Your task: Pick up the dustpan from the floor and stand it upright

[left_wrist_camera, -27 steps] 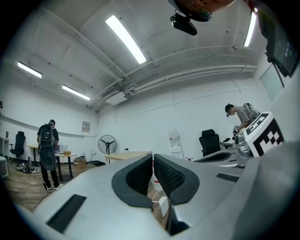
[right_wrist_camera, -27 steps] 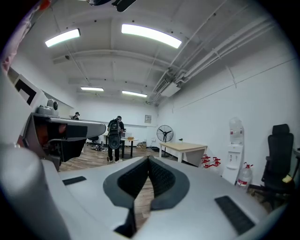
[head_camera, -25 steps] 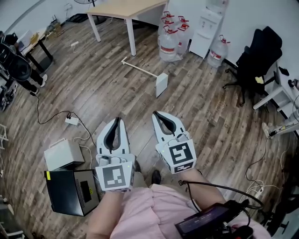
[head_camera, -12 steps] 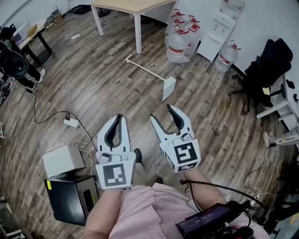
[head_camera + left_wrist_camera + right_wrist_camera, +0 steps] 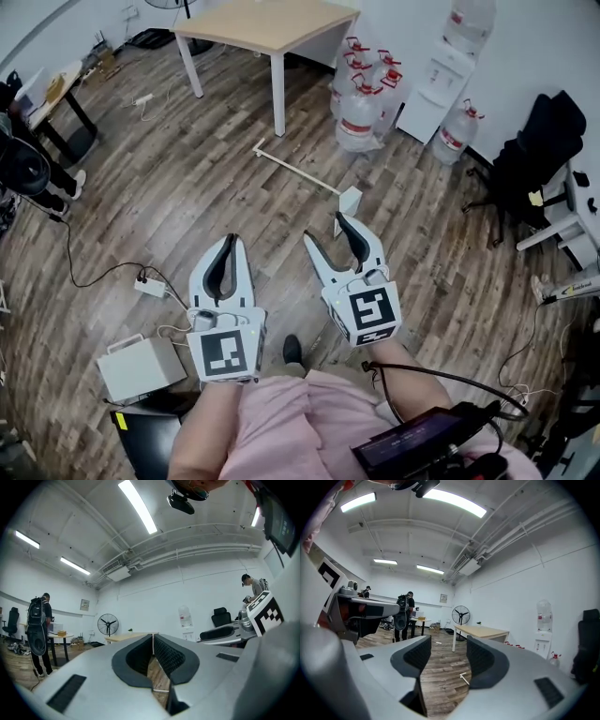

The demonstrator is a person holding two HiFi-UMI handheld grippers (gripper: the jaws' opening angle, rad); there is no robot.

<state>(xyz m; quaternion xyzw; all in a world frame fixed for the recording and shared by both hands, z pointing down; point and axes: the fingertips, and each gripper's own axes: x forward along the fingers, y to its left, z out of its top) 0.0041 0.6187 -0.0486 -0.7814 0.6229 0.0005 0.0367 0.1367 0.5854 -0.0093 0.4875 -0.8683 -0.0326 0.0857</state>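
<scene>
Down on wood floor point(image 5: 187, 187), ahead of both grippers: dustpan point(image 5: 349, 199), white, long thin handle running up-left toward table point(image 5: 272, 23), pan end nearest jaws. Right gripper point(image 5: 324, 228) nearer, just short of pan, jaws apart, nothing between. Left gripper point(image 5: 230, 240) farther off to left, jaws closed together, empty

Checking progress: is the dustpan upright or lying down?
Lying down. The dustpan has its long handle running flat along the floor.

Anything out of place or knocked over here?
The dustpan lies flat on the wood floor in front of the table instead of standing upright. Nothing else stands out.
</scene>
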